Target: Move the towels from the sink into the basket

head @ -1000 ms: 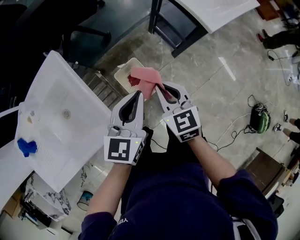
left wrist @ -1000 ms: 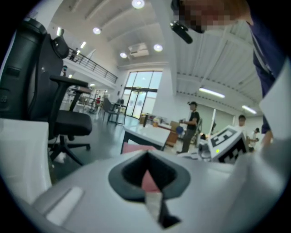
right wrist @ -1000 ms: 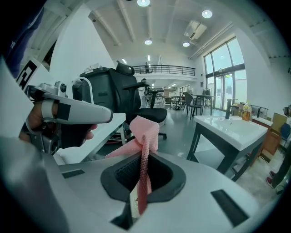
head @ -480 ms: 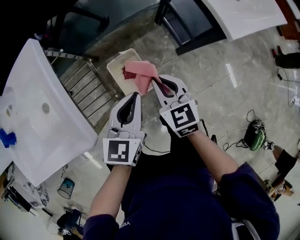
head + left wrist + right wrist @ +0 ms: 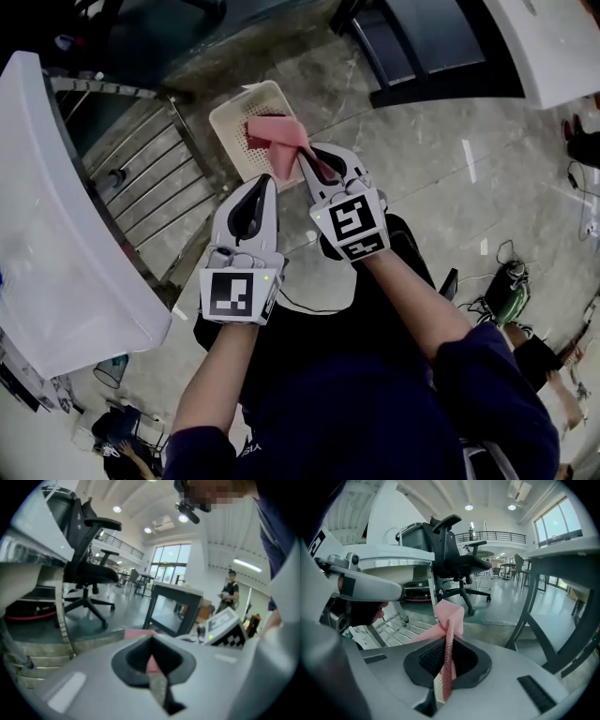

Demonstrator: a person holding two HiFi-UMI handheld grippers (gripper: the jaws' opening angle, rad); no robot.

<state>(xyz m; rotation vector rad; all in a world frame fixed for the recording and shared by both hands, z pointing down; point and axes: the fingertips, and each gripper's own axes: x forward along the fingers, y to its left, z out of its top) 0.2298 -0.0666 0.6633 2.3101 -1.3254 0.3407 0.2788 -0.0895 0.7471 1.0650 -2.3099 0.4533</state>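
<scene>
Pinching pink towel (image 5: pixel 277 139) over basket (image 5: pixel 223 127), L gripper (image 5: pixel 272 179) & R gripper (image 5: pixel 305 158) both clamped shut.

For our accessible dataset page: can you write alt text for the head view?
The left gripper and right gripper both pinch one pink towel over a cream basket that sits on the floor. A white sink stands at the left.
</scene>
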